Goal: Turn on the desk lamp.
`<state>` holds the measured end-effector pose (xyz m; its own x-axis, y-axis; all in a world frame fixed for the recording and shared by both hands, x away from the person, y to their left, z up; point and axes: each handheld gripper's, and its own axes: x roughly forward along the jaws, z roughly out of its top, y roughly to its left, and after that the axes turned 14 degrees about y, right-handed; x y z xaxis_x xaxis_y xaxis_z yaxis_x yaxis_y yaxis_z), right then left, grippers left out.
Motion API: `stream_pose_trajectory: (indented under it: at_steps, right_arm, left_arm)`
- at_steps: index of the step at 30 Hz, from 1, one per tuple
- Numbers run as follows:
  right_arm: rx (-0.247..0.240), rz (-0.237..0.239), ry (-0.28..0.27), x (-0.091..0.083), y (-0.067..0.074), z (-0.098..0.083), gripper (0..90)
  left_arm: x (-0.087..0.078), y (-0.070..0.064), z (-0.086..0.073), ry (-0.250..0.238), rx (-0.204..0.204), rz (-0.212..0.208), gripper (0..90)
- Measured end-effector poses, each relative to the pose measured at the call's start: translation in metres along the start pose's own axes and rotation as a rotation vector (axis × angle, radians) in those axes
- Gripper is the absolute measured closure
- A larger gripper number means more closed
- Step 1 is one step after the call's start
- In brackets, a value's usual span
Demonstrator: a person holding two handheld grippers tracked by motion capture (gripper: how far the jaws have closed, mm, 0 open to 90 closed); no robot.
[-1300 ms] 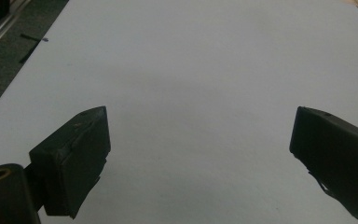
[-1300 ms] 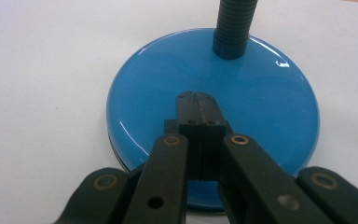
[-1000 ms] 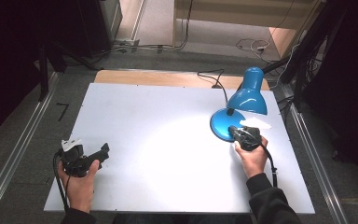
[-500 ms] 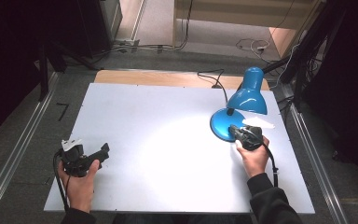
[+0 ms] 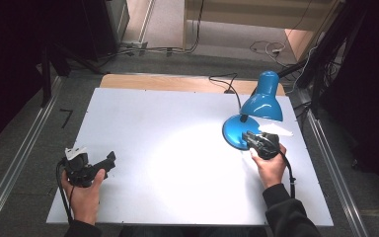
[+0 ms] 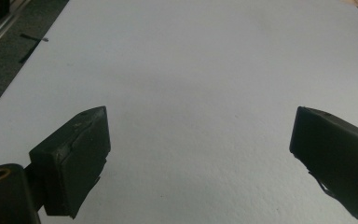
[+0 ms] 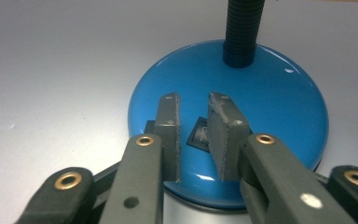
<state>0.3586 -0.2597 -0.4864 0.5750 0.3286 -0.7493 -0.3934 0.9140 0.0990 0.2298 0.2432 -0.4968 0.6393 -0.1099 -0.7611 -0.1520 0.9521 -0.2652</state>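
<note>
My right tool sits over the near edge of the blue lamp's round base, which stands toward the far right part of the white table; in the right gripper view the tool hangs just above the glossy base, its two black jaws standing a narrow gap apart, having just been opening, with nothing pinched between them. Through that gap I see a small dark square switch set into the base, directly under the jaws; whether a pad grazes it I cannot tell. The ribbed black neck rises from the far side of the base, and in the high view it bends over so the blue shade hangs above the base, facing the table. A bright patch of light lies on the table left of the base, so the lamp is lit. Its black cord runs off the far edge of the table. My right hand holds the tool from the near side, sleeve coming in from the bottom. My left tool rests low near the front left corner of the table, well apart from the lamp, held in my left hand; in the left gripper view its jaws stand wide apart over bare white surface, left tool holding nothing
</note>
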Motion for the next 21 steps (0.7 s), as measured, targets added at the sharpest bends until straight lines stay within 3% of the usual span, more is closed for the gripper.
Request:
stream_pose_trajectory:
  at_steps: [7,8,9,10,11,13,21]
  right_arm:
    - [0.005,-0.008,-0.01,-0.0013,-0.0004,0.0003,46.9]
    - [0.005,-0.008,-0.01,-0.0013,-0.0004,0.0003,46.9]
    - [0.003,-0.009,-0.004,-0.0006,-0.0005,0.0003,39.9]
    - [0.003,-0.009,-0.004,-0.0006,-0.0005,0.0003,39.9]
    - [-0.002,-0.018,0.001,0.0001,-0.0006,0.0001,32.0]
    - [-0.001,-0.019,0.007,0.0005,-0.0005,0.0002,27.3]
    - [-0.016,-0.036,0.013,0.0011,0.0003,-0.0005,20.6]
  left_arm:
    - [0.0,-0.0003,0.0,-0.001,-0.001,0.0,5.5]
    - [-0.0001,0.0,0.0,0.0,0.001,0.001,5.5]
    - [-0.0001,0.0003,0.0,0.0,0.003,0.002,5.5]
    - [-0.0001,0.0004,0.0001,0.0,0.003,0.002,5.5]
    - [-0.0001,0.0003,0.0001,0.001,0.002,0.002,5.5]
    - [-0.0002,0.0001,0.0,0.0,0.002,0.001,5.6]
    - [-0.0005,0.0002,-0.0001,-0.002,0.0,0.002,5.5]
